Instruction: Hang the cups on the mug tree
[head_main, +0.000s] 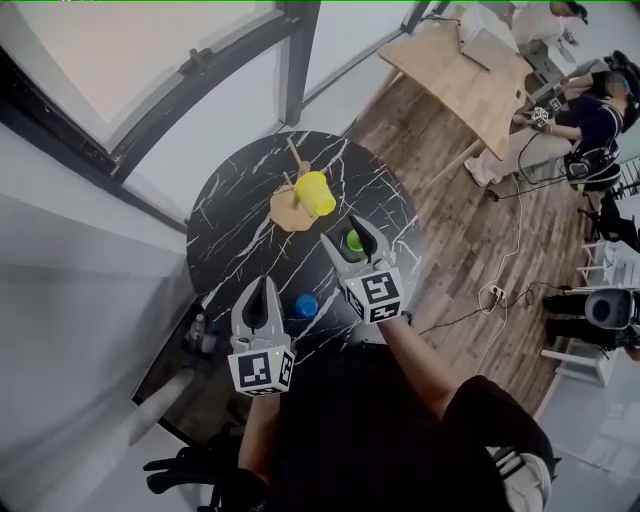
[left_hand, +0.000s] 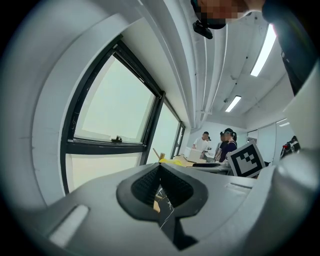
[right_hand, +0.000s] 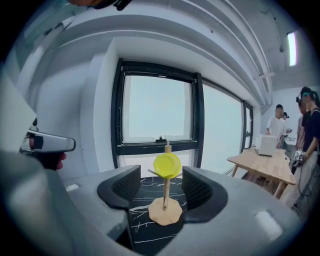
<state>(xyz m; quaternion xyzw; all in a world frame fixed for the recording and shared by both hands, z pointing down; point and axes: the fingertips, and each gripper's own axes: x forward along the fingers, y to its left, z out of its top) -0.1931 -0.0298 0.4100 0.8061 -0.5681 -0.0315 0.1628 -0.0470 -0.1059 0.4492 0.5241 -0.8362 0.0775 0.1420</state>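
Ahead, mug tree (head_main: 287, 211), yellow cup (head_main: 315, 192) on it; green cup (head_main: 354, 242) nearer; left tongs (head_main: 262, 284) closed, right tongs (head_main: 345, 229) wide, both empty.

My round black marble-veined desk (head_main: 228, 232) sits by a black-framed window (head_main: 297, 60); beyond it, a pale wooden table (head_main: 462, 82) on brown plank floor (head_main: 470, 235).
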